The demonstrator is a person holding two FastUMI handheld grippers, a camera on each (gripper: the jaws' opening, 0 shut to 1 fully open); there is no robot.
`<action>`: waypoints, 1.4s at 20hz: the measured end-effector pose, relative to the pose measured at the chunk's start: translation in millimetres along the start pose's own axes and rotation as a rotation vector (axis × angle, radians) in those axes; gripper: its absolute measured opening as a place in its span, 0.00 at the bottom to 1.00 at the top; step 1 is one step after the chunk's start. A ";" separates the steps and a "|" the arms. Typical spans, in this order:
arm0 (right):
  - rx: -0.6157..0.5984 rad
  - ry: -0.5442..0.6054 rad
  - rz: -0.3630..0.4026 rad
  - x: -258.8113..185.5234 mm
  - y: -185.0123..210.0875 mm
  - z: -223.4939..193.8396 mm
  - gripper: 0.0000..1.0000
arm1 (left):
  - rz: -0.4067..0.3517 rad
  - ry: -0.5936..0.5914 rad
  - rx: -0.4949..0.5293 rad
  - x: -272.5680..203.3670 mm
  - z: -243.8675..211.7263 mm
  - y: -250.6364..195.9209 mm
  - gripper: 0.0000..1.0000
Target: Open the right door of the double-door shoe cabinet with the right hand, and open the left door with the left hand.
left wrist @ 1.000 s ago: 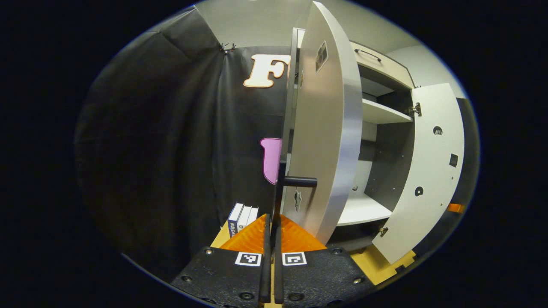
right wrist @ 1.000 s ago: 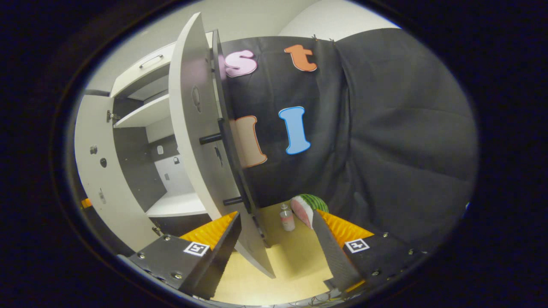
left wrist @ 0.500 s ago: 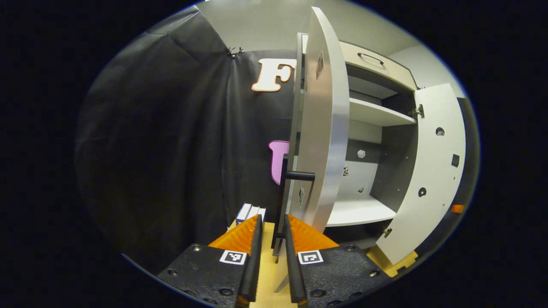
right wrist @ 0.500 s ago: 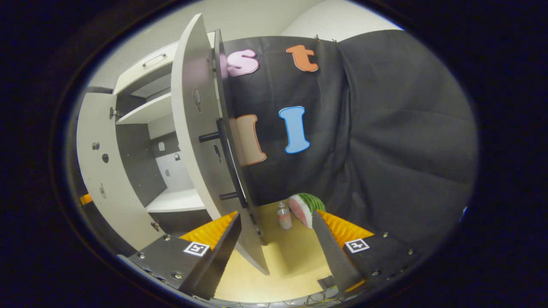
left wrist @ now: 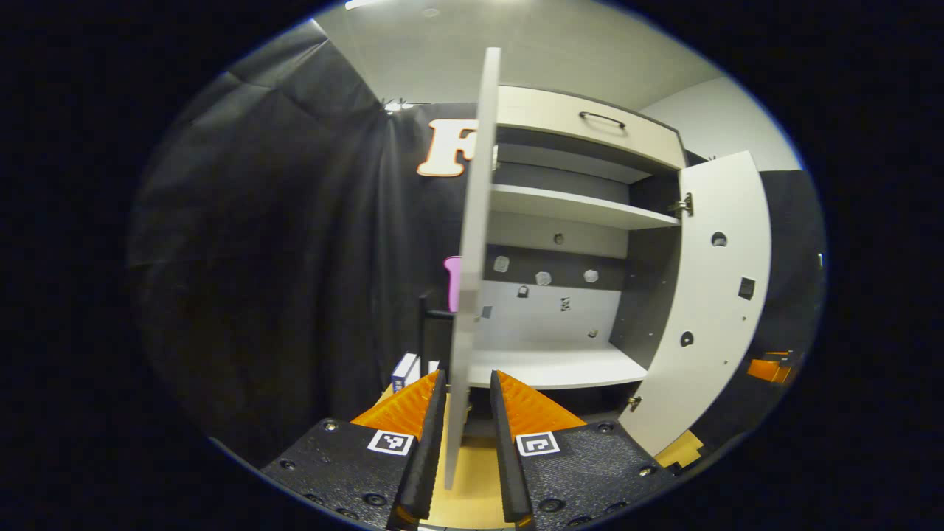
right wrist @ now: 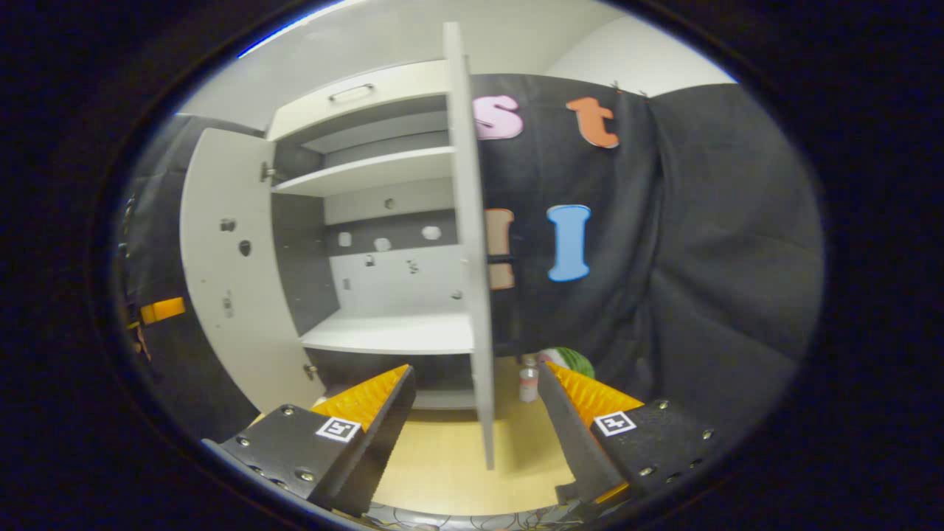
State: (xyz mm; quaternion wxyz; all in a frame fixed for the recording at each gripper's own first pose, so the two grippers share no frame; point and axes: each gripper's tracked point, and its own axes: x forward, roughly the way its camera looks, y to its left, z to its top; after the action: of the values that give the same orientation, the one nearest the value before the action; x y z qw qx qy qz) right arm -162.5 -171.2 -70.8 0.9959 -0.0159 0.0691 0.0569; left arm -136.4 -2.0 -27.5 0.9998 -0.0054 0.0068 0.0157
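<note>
Both doors of the shoe cabinet (left wrist: 582,243) stand open in my left gripper view. The left door (left wrist: 472,243) is edge-on straight ahead of me, its lower edge rising between my fingers. My left gripper (left wrist: 463,435) is spread a little, fingers either side of the door edge without clearly pressing it. The door's dark handle (left wrist: 431,324) sticks out to the left. The right door (left wrist: 719,295) is swung wide at the far right. Some books (left wrist: 405,369) sit on the floor to the left.

From my right gripper view, the right door (right wrist: 472,243) faces me edge-on, with the cabinet (right wrist: 369,221) shelves to its left and the left door (right wrist: 228,273) swung out beyond. My right gripper (right wrist: 476,413) is spread wide around the door's lower edge, touching nothing I can see. A bottle (right wrist: 527,380) and a watermelon (right wrist: 568,361) sit on the floor (right wrist: 442,464) to the right.
</note>
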 end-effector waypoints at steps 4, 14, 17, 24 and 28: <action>0.000 -0.058 0.143 6.8 66.9 29.9 0.95 | -0.164 -0.046 0.010 16.8 17.3 -67.8 0.37; 0.025 -0.172 0.189 36.8 121.3 104.8 0.94 | -0.257 -0.122 0.079 64.4 56.4 -131.9 0.58; 0.040 -0.184 0.172 46.8 123.3 111.5 0.99 | -0.298 -0.129 0.081 68.7 61.1 -147.1 0.91; 0.053 -0.215 0.132 59.1 129.0 118.6 0.94 | -0.342 -0.133 0.082 87.1 62.8 -161.2 0.98; 0.052 -0.220 0.112 59.0 127.1 117.0 0.99 | -0.373 -0.129 0.094 87.4 62.6 -177.2 0.98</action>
State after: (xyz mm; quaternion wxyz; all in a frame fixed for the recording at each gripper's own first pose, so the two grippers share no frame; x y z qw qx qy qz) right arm -103.2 -33.8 33.8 0.9927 0.0202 -0.0386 0.1121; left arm -42.6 -175.7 35.7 0.9829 0.0411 -0.0575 -0.1700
